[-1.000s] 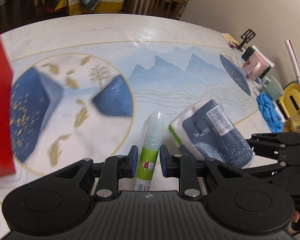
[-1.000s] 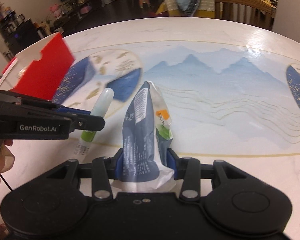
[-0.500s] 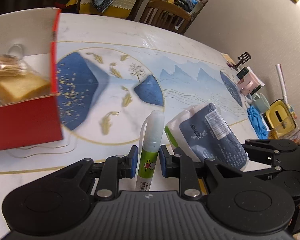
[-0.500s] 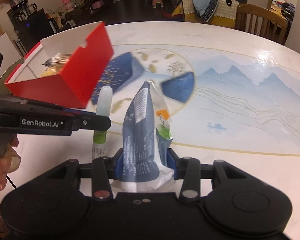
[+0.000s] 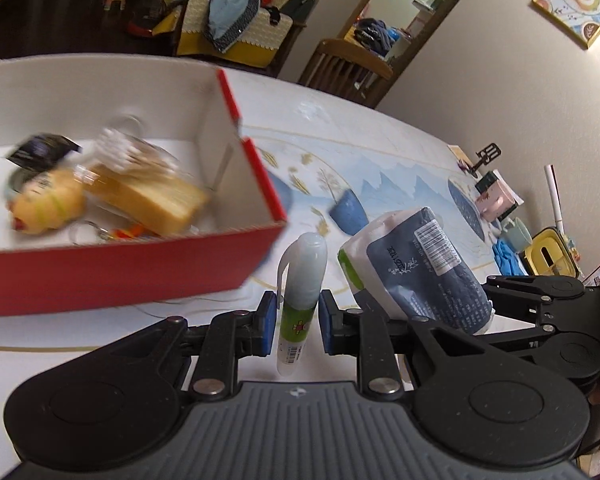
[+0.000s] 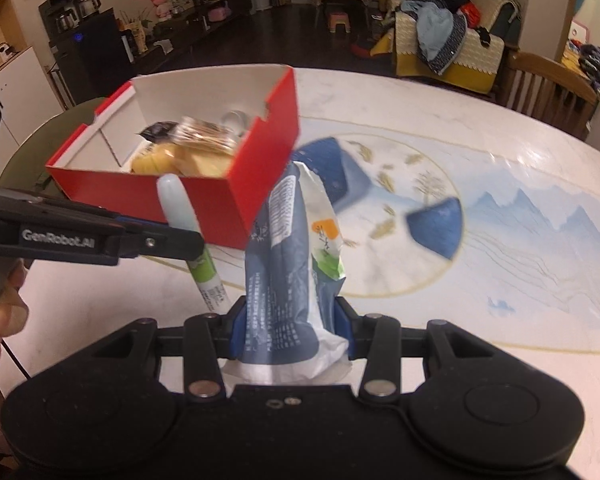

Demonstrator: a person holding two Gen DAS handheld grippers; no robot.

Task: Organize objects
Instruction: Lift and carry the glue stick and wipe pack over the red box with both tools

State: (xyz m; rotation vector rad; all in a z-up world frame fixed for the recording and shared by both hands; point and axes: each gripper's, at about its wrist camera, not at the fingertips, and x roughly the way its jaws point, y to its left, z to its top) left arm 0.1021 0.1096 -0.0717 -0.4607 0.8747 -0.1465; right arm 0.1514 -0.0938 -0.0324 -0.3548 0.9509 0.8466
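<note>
Your left claw (image 5: 296,322) pinches the glue pen (image 5: 300,280), long axis pointing at the red box (image 5: 132,268) just ahead-left; right claw (image 6: 290,328) grips the tissue pack (image 6: 288,264).

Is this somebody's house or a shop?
Most likely a home's dining and living area: a big dining table with wooden chairs, a couch piled with clothes, and a kettle on a sideboard.
</note>
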